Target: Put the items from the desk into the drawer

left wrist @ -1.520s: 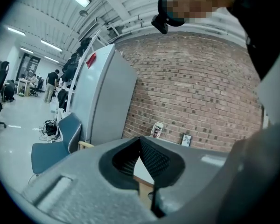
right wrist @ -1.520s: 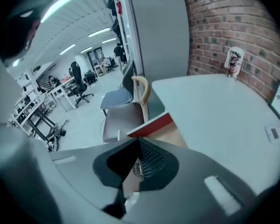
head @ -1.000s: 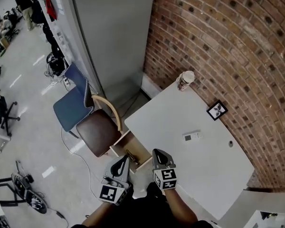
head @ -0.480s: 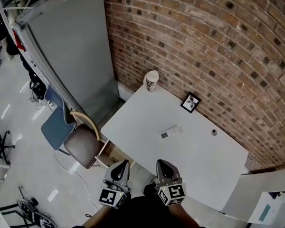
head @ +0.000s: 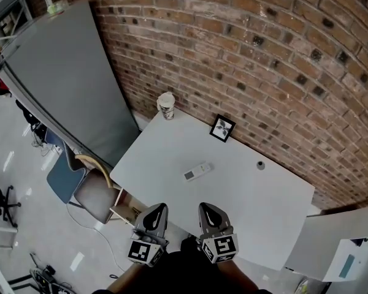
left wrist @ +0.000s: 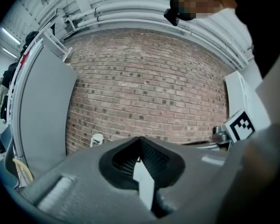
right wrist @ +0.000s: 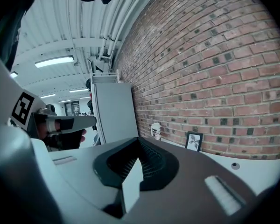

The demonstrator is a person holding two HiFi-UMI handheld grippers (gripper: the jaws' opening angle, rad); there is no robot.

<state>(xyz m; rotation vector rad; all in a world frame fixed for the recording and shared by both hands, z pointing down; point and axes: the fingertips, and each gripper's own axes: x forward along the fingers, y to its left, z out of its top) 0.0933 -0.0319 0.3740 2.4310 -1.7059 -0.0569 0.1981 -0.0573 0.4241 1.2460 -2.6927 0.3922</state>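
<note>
On the white desk (head: 245, 195) lie a white remote (head: 197, 171) in the middle and a small dark round item (head: 260, 165) to its right. A paper cup (head: 166, 106) and a black picture frame (head: 222, 128) stand along the brick wall. The open wooden drawer (head: 125, 206) shows under the desk's left end. My left gripper (head: 154, 217) and right gripper (head: 210, 216) hover side by side at the desk's near edge, both shut and empty. The left gripper view shows shut jaws (left wrist: 140, 146) and the cup (left wrist: 97, 139). Over the shut jaws (right wrist: 139, 149) in the right gripper view stand the cup (right wrist: 155, 130) and the frame (right wrist: 194, 141).
A grey cabinet (head: 61, 84) stands left of the desk against the brick wall (head: 264, 54). Two chairs (head: 80, 179) sit on the floor by the drawer. A white panel (head: 331, 244) leans at the lower right.
The view has swung from the drawer and chairs toward the desk and wall. Both grippers have moved along the desk's near edge, away from the drawer, still shut.
</note>
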